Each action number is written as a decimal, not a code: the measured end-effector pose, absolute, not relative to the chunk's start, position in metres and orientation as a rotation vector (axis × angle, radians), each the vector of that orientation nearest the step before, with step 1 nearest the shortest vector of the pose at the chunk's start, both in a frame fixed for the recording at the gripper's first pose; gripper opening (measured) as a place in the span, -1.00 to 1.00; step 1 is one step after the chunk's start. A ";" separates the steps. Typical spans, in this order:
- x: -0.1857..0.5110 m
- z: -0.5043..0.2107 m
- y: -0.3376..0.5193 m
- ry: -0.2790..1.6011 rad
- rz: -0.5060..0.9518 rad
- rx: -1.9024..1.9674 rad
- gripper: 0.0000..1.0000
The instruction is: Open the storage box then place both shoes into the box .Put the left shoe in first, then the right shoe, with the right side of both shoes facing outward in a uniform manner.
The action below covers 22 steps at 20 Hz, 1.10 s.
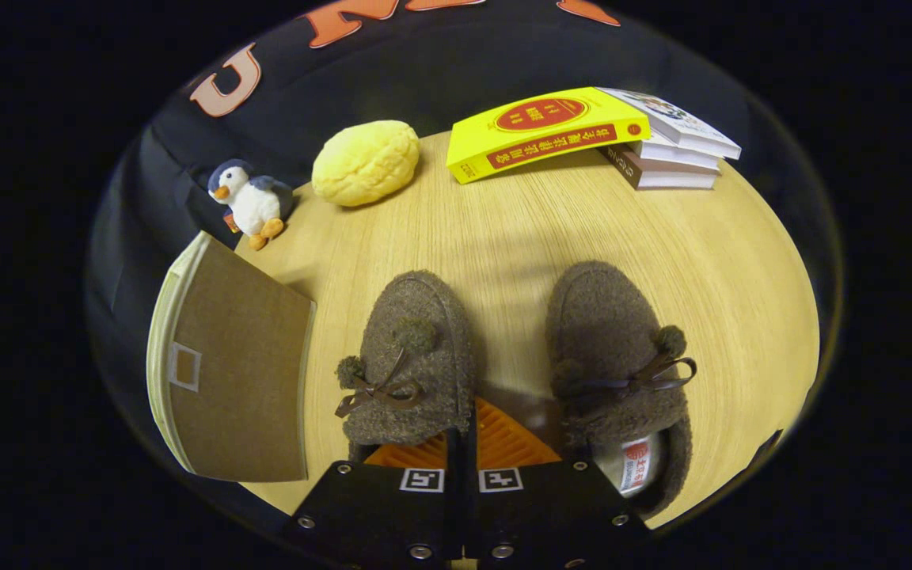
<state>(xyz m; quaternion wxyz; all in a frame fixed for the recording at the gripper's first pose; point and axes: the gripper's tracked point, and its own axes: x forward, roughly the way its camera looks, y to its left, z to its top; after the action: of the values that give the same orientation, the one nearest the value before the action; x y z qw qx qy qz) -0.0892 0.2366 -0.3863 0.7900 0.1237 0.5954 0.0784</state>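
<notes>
Your gripper (468,443) sits low over the table (741,261), and its fingers are pressed together with almost no gap, holding nothing. Just ahead of them, at 12 o'clock, is the space between the two shoes. The left shoe (412,360) lies at 11 o'clock, its edge close beside the fingers; whether it touches them you cannot tell. The right shoe (618,372) lies at 1 o'clock, a little apart. Both toes point away from you. The box (234,372) stands at 9 o'clock, lid closed. Beyond the shoes you see a penguin (250,202) at 10 o'clock, a bun (365,162) at 11 o'clock and books (583,134) at 1 o'clock.
</notes>
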 end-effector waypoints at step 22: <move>-0.099 -0.297 0.512 1.359 0.363 0.199 -0.95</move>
<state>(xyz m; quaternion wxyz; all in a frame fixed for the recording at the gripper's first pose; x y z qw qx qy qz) -0.0988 0.5115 -0.2968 0.7582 0.0914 0.6237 0.1665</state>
